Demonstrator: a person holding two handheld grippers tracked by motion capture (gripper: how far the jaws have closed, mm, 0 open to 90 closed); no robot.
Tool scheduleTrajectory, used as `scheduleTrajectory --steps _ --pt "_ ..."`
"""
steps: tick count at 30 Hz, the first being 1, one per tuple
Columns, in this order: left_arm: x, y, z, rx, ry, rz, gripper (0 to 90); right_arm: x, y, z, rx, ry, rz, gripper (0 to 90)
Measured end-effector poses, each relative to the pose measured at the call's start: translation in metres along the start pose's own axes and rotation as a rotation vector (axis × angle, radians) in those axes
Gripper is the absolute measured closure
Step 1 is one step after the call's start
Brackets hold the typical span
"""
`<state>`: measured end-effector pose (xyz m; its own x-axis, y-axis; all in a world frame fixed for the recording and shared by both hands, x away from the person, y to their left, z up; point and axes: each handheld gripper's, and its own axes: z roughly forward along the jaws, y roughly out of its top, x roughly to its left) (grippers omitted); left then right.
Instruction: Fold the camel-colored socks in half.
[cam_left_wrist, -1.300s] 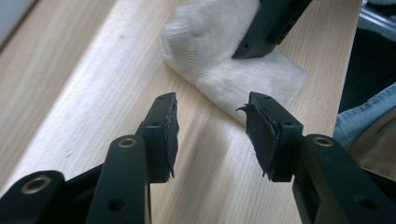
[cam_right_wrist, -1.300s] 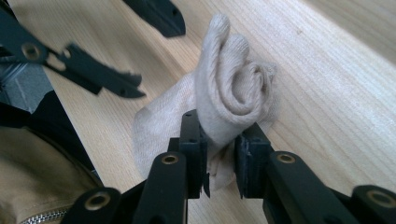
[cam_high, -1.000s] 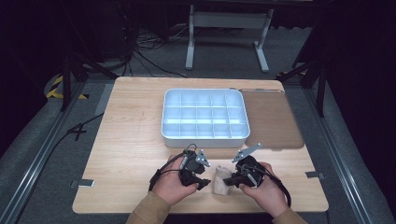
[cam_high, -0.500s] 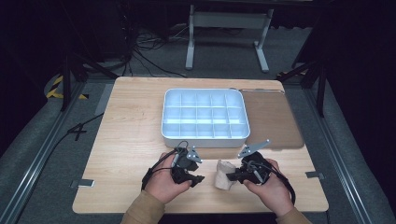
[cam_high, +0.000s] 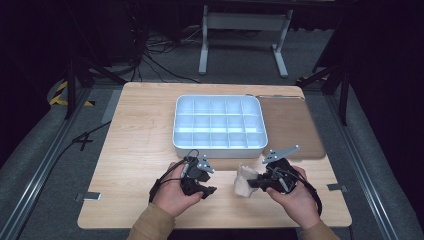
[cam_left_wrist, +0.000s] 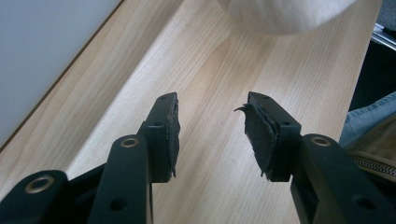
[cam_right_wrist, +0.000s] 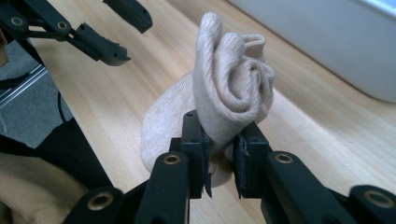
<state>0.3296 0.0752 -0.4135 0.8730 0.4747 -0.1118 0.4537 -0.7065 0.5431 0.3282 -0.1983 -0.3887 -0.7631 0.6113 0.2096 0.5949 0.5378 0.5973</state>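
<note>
Right gripper view: my right hand-held gripper (cam_right_wrist: 219, 158) pinches a rolled beige sock (cam_right_wrist: 233, 93), its loose end trailing on the wooden counter (cam_right_wrist: 140, 70) just before the white compartment tray (cam_high: 219, 122). My left hand-held gripper (cam_left_wrist: 212, 128) hangs alongside with jaws apart and nothing between them, the sock just ahead of its tips. The roll looks made and lifted; next, I judge, comes carrying it over the near wall and settling it into one compartment without letting it uncoil.
</note>
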Motion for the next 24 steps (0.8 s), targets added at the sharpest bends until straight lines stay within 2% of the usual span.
scheduleTrajectory --steps 6,24 --pt "0.003 -0.003 -0.002 -0.003 0.005 -0.012 55.3 -0.004 0.006 -0.008 -0.020 -0.020 0.001 76.9" --pt "0.007 -0.003 -0.007 -0.018 0.006 -0.025 55.3 -0.026 0.028 -0.032 -0.036 -0.079 0.032 76.9"
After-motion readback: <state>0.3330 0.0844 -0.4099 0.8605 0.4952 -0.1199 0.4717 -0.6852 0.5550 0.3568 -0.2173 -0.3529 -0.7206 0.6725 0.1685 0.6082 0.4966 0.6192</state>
